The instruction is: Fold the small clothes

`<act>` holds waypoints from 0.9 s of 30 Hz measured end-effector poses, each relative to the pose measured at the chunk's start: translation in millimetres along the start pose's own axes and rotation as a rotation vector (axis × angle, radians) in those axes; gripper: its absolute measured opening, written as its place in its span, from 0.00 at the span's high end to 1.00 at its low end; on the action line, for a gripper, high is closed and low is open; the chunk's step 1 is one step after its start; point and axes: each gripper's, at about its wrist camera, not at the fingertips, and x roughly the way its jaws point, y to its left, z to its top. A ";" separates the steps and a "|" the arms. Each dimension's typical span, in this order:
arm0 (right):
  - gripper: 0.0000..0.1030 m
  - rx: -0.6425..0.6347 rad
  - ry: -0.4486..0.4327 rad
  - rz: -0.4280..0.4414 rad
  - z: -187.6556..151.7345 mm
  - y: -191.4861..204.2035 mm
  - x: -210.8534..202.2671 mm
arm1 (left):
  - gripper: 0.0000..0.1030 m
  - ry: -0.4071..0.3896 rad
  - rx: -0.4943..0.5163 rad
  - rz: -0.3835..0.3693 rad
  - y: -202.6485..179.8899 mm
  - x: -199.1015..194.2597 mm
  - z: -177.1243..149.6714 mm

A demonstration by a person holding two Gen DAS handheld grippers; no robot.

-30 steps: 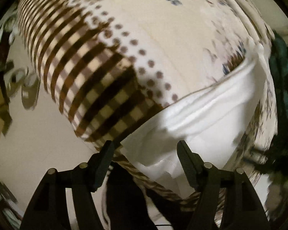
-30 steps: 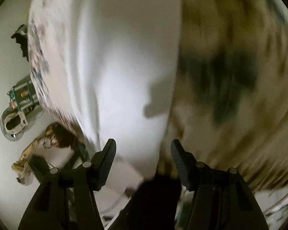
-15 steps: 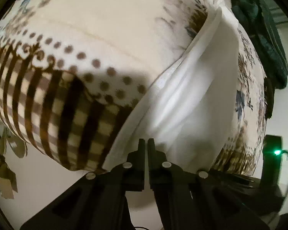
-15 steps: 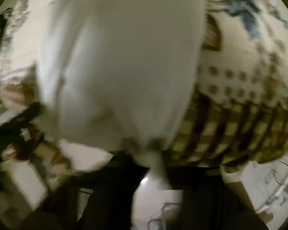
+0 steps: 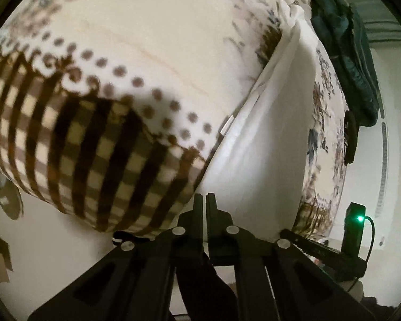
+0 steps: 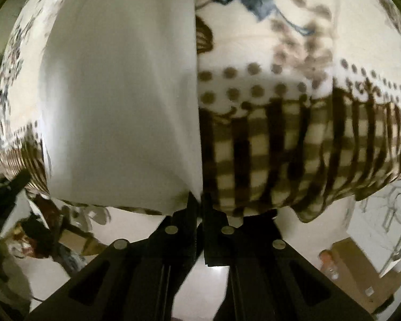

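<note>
Holding: both hand-held grippers pinch the near edge of the white garment (image 5: 256, 160), one at each corner.
Garment: it lies spread on a patterned blanket (image 5: 115, 144) with brown checks, dots and blue flowers, its near edge at the blanket's front edge.
Left hand-held gripper (image 5: 203, 200): fingers pressed together on the garment's near left corner.
Right hand-held gripper (image 6: 199, 200): fingers pressed together on the near right corner, seen in the right wrist view as white cloth (image 6: 120, 93).
Change: a second ago both sets of fingers were wide apart above the cloth. Now both are clamped, and the cloth looks pulled flatter.
Meaning: the grab is done, so lifting the edge and folding it over looks like the next step.
Around: dark green clothes (image 5: 347, 61) sit at the blanket's far side; a small black box with a green light (image 5: 357, 222) stands to the right.
</note>
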 end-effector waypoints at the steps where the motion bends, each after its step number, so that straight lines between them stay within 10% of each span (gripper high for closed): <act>1: 0.84 0.026 0.021 0.040 1.2 -4.8 1.7 | 0.91 0.017 -0.009 -0.015 2.5 3.9 1.9; 5: 0.55 0.172 0.032 0.229 4.8 -30.5 -0.2 | 0.52 0.033 -0.005 -0.045 -0.1 19.1 5.2; 9: 0.55 0.281 0.054 0.345 -1.9 -52.1 5.4 | 0.55 0.081 0.032 -0.035 -9.7 40.1 5.4; 10: 0.55 0.292 0.057 0.367 -2.2 -54.7 4.5 | 0.66 0.071 0.060 -0.002 -15.5 42.9 4.1; 11: 0.55 0.292 0.058 0.368 -6.0 -55.6 7.2 | 0.97 0.069 0.086 0.016 -19.4 44.8 2.4; 12: 0.56 0.285 0.050 0.346 -11.4 -54.8 7.9 | 0.98 0.075 0.108 0.034 -23.8 47.4 0.4; 14: 0.96 0.271 0.023 0.296 -11.5 -54.2 10.2 | 0.98 0.047 0.121 0.046 -28.3 42.8 -4.9; 19: 0.95 0.230 0.010 0.198 -14.6 -45.2 16.1 | 0.98 0.047 0.173 0.058 -35.3 25.5 -9.7; 27: 0.48 0.304 0.072 0.400 12.6 -45.6 -21.1 | 0.89 0.076 0.221 0.037 -53.8 -6.1 31.9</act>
